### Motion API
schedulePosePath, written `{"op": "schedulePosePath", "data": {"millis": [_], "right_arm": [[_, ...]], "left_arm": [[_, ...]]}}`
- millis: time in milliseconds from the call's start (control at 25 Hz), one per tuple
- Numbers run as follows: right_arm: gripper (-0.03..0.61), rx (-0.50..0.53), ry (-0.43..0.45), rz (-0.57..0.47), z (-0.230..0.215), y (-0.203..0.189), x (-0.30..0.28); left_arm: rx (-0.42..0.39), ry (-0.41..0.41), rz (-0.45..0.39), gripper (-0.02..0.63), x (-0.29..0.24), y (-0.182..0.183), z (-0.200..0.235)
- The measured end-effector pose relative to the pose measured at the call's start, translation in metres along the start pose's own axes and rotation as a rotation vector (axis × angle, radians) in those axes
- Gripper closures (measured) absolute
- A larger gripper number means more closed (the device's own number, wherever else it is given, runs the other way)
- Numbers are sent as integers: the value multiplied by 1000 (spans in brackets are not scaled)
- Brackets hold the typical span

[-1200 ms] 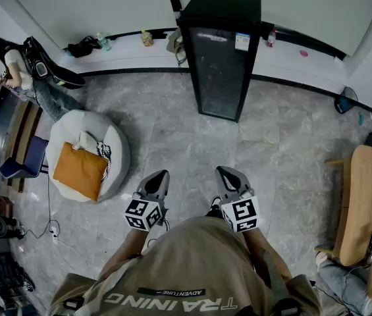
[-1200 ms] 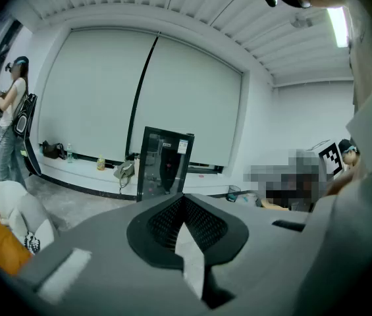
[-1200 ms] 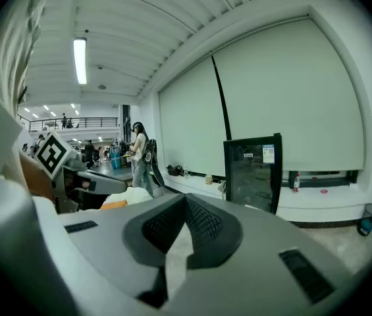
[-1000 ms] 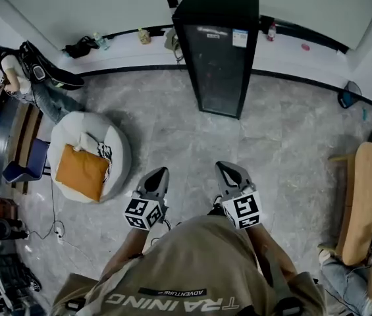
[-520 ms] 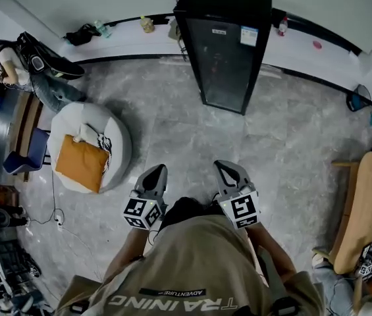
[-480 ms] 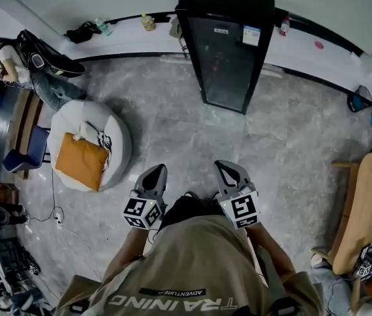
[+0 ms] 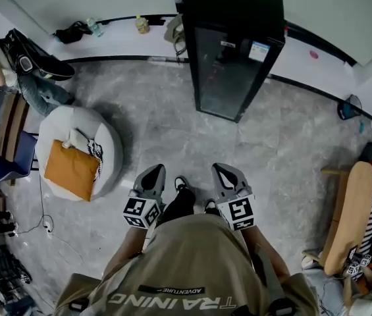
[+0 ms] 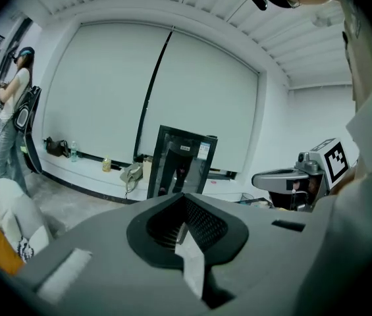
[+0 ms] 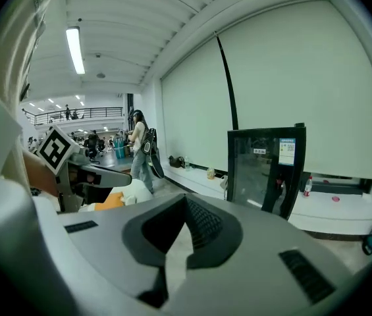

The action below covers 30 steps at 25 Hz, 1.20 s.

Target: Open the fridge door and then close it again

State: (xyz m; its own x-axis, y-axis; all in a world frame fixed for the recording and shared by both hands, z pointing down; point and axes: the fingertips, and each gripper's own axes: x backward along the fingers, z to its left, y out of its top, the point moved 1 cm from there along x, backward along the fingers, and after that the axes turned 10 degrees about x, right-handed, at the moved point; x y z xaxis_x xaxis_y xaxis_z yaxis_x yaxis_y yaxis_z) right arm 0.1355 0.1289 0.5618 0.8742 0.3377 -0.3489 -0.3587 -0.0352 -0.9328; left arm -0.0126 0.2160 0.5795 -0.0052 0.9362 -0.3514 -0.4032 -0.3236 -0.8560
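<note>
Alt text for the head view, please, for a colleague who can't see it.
A person holds the left gripper and right gripper, both shut and empty, pointed toward a tall black glass-door fridge, its door closed, across a grey stone floor. A white beanbag with an orange cushion sits at left.

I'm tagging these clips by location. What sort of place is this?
Probably a lounge corner of an office or lab, not a home kitchen: a glass-door fridge stands on a stone-tiled floor, near a white beanbag with an orange cushion and a wooden chair.
</note>
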Motion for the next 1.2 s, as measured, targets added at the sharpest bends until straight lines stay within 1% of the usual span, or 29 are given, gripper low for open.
{"op": "schedulePosePath", "data": {"millis": [120, 240, 360, 480, 600, 720, 840, 1080, 1200], "right_arm": [[583, 14, -24, -5, -5, 25, -24], [583, 14, -67, -51, -12, 54, -51], [583, 7, -115, -71, -18, 72, -76], [583, 3, -150, -78, -19, 82, -94], [583, -6, -177, -74, -17, 84, -107], [583, -15, -187, -49, -14, 82, -113], [583, -25, -174, 2, -9, 76, -116], [583, -29, -164, 34, -19, 68, -129], [583, -36, -145, 32, -30, 63, -144]], "left_arm": [[-32, -43, -34, 612, -17, 32, 15], [-44, -83, -44, 613, -31, 56, 34], [-54, -115, -41, 614, -39, 73, 55], [-65, -137, -42, 612, -45, 86, 75], [-73, -151, -40, 613, -51, 93, 93], [-63, -168, -33, 613, -58, 95, 100], [-45, -181, -40, 612, -64, 95, 101], [-8, -189, -4, 613, -82, 84, 105], [-12, -176, -1, 614, -94, 88, 108]]}}
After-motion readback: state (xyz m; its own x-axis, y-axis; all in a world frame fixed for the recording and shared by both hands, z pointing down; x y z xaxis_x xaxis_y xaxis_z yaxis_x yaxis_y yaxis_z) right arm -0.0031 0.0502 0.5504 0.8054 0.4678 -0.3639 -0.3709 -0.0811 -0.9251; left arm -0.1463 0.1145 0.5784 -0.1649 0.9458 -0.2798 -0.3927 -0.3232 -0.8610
